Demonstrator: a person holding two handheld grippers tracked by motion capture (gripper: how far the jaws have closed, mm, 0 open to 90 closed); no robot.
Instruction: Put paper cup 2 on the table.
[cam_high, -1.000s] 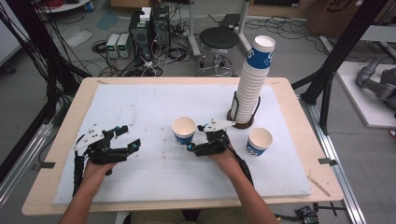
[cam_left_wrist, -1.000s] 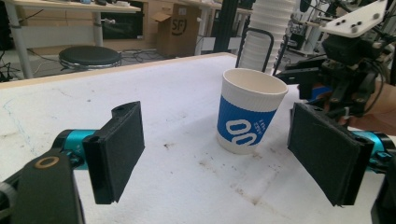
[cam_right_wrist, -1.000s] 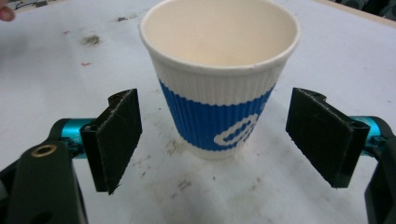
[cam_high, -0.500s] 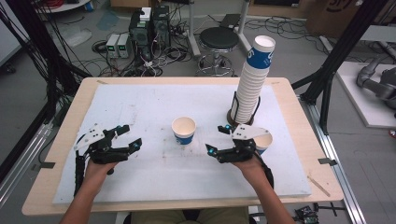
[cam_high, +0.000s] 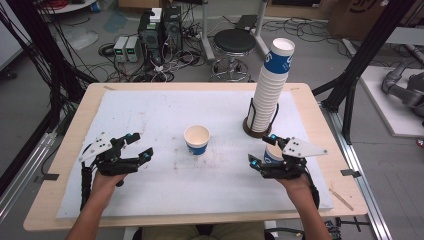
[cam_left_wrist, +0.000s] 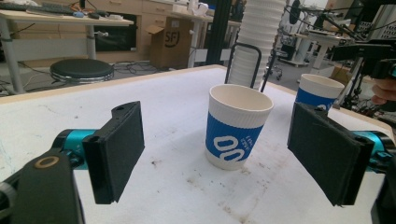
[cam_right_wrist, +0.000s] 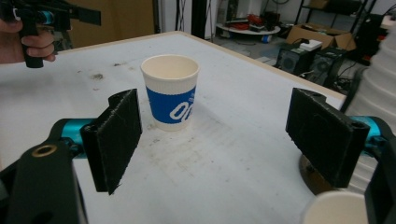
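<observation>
At the centre of the worktop (cam_high: 150, 115) a cup (cam_high: 197, 139) stands upright; left tongs (cam_high: 140, 148) at 8 o'clock and right tongs (cam_high: 260, 151) at 4 o'clock are both spread, empty.

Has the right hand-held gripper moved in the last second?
Yes. The right hand-held gripper went from the middle cup rightward, to below the cup stack.

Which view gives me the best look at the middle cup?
The left gripper view: the middle cup stands close, upright and unblocked between that gripper's open jaws. The right gripper view shows it farther off; the high view shows it small from above, looking empty.
</observation>
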